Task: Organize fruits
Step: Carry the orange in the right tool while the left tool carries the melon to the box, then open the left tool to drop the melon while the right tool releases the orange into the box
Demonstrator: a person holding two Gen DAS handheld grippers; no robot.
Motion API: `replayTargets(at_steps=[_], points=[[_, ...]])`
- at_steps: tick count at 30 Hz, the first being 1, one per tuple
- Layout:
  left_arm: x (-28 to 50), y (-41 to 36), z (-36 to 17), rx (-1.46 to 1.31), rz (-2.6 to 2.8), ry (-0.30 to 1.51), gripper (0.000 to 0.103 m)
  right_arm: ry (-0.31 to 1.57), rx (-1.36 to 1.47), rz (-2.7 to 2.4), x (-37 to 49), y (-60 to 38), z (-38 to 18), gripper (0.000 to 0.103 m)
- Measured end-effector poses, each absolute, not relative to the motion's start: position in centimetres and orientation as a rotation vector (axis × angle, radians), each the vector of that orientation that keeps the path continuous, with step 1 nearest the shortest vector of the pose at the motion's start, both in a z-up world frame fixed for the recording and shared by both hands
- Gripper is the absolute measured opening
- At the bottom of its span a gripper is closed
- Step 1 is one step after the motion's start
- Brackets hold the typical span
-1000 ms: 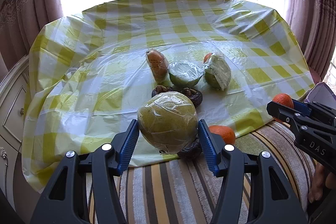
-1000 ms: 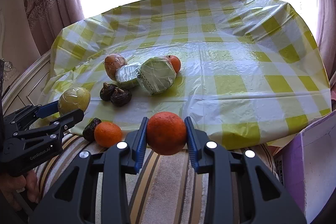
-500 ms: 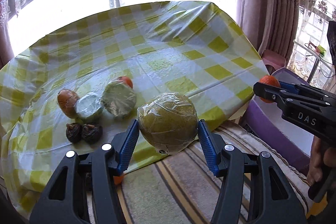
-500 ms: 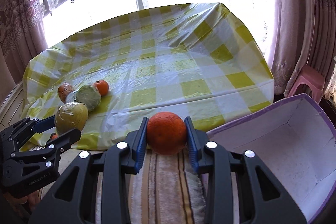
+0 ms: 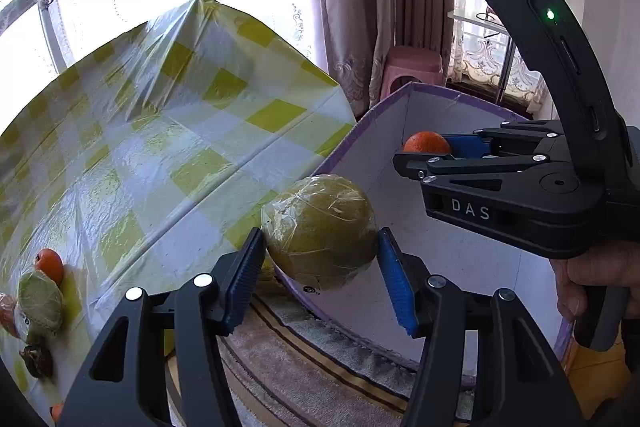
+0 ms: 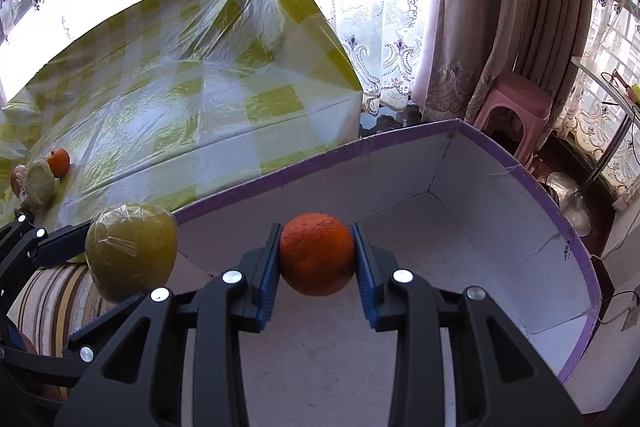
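My left gripper [image 5: 320,259] is shut on a plastic-wrapped green-yellow pomelo [image 5: 320,231], held at the near-left rim of a purple-edged white box [image 5: 460,267]. The pomelo also shows in the right wrist view [image 6: 130,251]. My right gripper [image 6: 316,259] is shut on an orange [image 6: 317,253] and holds it above the inside of the box [image 6: 460,227]. The orange also shows in the left wrist view [image 5: 426,143].
The checked yellow tablecloth [image 5: 160,131] carries more fruit at the far left: an orange [image 5: 50,265], a wrapped green fruit [image 5: 40,303] and a dark fruit [image 5: 38,361]. A striped cushion [image 5: 320,367] lies under the box. A pink stool [image 6: 516,107] stands by the curtains.
Both grippers have swung right, away from the fruit on the table, to the purple-edged box. The right gripper with the orange is now over the box interior; the pomelo is at its rim.
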State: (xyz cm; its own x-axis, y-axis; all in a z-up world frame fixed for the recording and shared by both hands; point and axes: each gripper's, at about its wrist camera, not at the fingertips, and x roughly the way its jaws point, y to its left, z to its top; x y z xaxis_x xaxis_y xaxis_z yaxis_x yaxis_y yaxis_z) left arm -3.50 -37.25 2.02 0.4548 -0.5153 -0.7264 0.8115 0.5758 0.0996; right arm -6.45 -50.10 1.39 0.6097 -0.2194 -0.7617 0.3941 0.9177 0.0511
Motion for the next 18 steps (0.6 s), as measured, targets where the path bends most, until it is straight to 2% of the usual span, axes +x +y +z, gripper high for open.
replayTargets(at_steps=[11,13,15,17,18], points=[[-2.4,-41.8,-2.1,0.609,-0.821,0.83,0.057,0.959,0.303,-0.364,-5.7,-51.9,-1.5,0.038],[-2.2,-41.8,-2.5,0.619,-0.805,0.843,0.057,0.956,0.301,-0.366,-5.8,-51.9,-1.4,0.051],[-2.1,-41.8,-2.7,0.622,-0.798,0.85,0.057,0.953,0.294,-0.364,-5.7,-51.7,-1.3,0.06],[-2.0,-41.7,-2.6,0.618,-0.78,0.842,0.058,0.956,0.29,-0.362,-5.6,-51.5,-1.4,0.066],[-1.9,-41.6,-2.5,0.613,-0.769,0.842,0.064,0.957,0.29,-0.365,-5.6,-51.4,-1.4,0.068]])
